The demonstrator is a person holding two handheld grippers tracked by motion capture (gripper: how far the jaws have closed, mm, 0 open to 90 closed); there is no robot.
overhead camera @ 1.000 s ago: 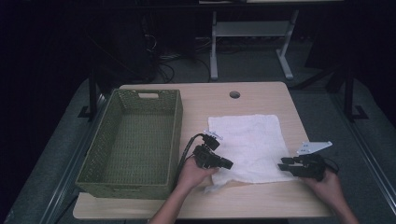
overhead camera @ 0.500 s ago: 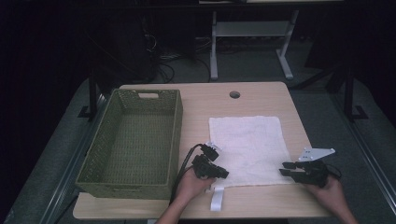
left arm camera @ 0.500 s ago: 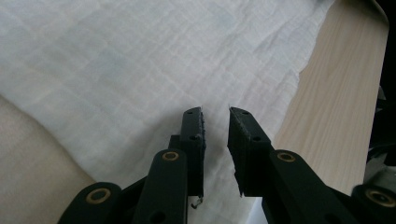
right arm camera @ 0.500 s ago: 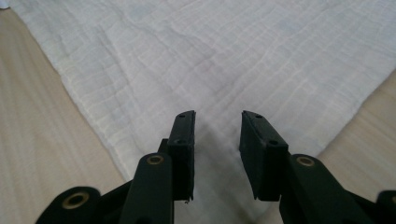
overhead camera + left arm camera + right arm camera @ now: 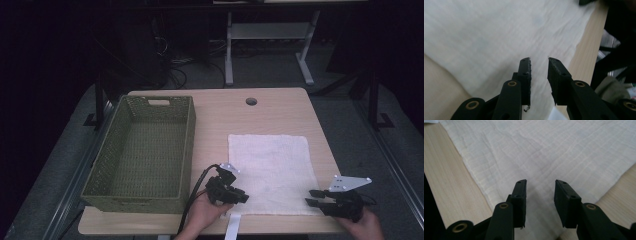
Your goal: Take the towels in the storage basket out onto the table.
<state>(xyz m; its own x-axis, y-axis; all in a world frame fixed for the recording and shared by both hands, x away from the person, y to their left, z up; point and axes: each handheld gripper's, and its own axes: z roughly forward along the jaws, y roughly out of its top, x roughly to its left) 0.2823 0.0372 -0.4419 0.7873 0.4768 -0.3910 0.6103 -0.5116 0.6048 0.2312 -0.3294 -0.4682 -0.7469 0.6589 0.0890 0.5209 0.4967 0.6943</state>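
Your left gripper [image 5: 243,198] sits in the high view at the near left corner of the cloth [image 5: 271,172], with your left hand [image 5: 202,216] behind it at the near edge of the surface [image 5: 280,107]. Its jaws point toward the right, low over the corner of the cloth, and they have just been opening; the gap looks narrow from here. Your right gripper [image 5: 311,197] is at the near right corner of the cloth, jaws pointing left toward the other gripper, and your right hand [image 5: 364,226] holds it at the corner of the surface. These jaws also have just been opening. The cloth lies flat and spread out on the right half of the surface, and a white strip [image 5: 232,228] hangs from its near left corner over the edge. The basket [image 5: 186,145] stands on the left half, beside the cloth but apart from it.

From the left gripper view, the left gripper [image 5: 539,61] has a narrow gap between its jaws, and nothing is between them. The cloth [image 5: 499,35] lies just under and ahead of the tips, and the bare surface [image 5: 587,52] runs along its right edge.

From the right gripper view, the right gripper [image 5: 540,183] stands a little wider, also with nothing between the jaws. The cloth [image 5: 549,147] lies smooth under the tips, with bare surface [image 5: 451,172] at the left.
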